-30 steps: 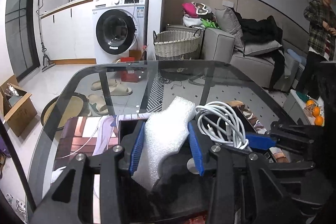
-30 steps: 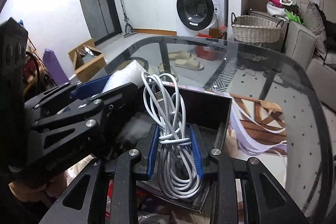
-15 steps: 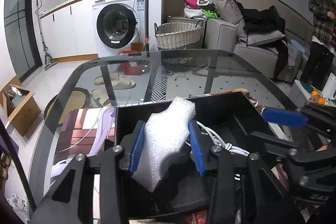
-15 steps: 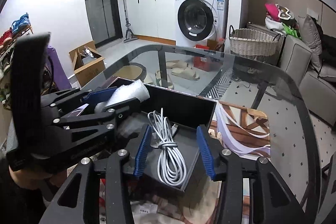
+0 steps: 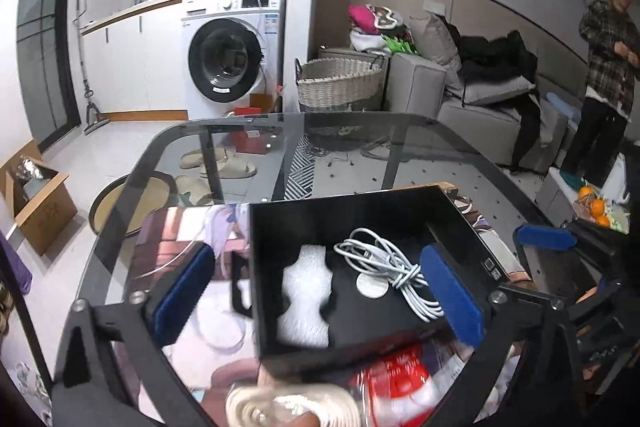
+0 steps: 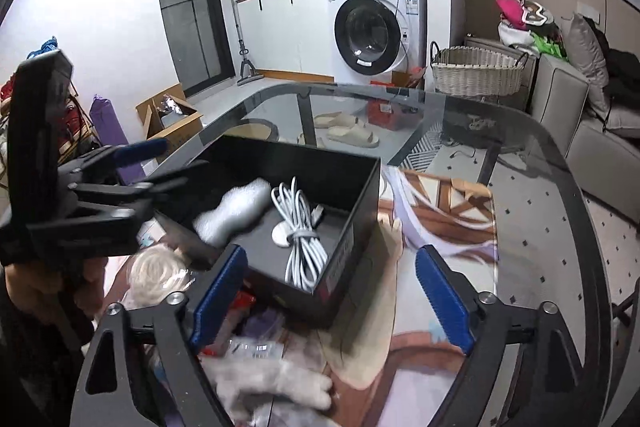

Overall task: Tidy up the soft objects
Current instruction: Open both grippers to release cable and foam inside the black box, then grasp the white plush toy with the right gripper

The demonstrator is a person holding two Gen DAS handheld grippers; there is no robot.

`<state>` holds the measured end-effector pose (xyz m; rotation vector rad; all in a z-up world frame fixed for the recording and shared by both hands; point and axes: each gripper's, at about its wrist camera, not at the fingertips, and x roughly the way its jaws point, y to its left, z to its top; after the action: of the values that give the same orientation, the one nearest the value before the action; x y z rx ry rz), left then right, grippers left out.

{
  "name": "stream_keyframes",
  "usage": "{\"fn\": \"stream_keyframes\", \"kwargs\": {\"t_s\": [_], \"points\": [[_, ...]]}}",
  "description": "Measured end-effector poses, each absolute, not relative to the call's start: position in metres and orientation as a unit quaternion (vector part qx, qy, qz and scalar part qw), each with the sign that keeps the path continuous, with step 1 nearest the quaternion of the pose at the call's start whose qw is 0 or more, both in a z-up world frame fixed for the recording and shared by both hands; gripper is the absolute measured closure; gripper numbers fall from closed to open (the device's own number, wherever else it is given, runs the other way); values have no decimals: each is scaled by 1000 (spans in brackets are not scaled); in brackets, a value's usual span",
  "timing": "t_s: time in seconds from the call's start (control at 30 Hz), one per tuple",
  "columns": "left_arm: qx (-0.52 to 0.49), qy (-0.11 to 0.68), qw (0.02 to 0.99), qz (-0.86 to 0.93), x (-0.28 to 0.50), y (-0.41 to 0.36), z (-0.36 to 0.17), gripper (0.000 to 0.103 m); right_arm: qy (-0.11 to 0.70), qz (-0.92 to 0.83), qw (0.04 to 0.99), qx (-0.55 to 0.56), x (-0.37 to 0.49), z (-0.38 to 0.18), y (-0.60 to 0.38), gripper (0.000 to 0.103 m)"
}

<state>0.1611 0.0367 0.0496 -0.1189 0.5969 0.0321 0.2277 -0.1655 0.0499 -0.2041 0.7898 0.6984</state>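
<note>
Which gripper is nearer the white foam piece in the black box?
Left. The foam piece lies just ahead between the left gripper's opening jaws; the right gripper, also opening, hangs beyond the cable bundle.

**Colours on the glass tabletop**

A black box (image 5: 360,205) is holding a white foam piece (image 5: 306,301) and a white coiled cable (image 5: 384,261). Blue pads are lining the black fingers (image 5: 182,293) of each hand-held gripper. A mat (image 6: 448,223) printed in brown, white and lilac is showing under the smoky glass tabletop (image 5: 360,135). A red-and-white packet (image 5: 400,383) is lying near the box.
</note>
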Motion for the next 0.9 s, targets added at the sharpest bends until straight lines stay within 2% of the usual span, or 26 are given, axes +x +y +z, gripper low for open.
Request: {"fn": "stream_keyframes", "kwargs": {"t_s": [0.13,0.4,0.9], "points": [[-62,299,952,34,142,41,51,0,377,339,857,-96,218,49,-170,0],[-38,289,956,19,111,34,62,0,382,364,844,-97,191,50,-167,0],[-49,328,943,28,87,43,31,0,400,389,820,-125,167,39,-172,0]]}}
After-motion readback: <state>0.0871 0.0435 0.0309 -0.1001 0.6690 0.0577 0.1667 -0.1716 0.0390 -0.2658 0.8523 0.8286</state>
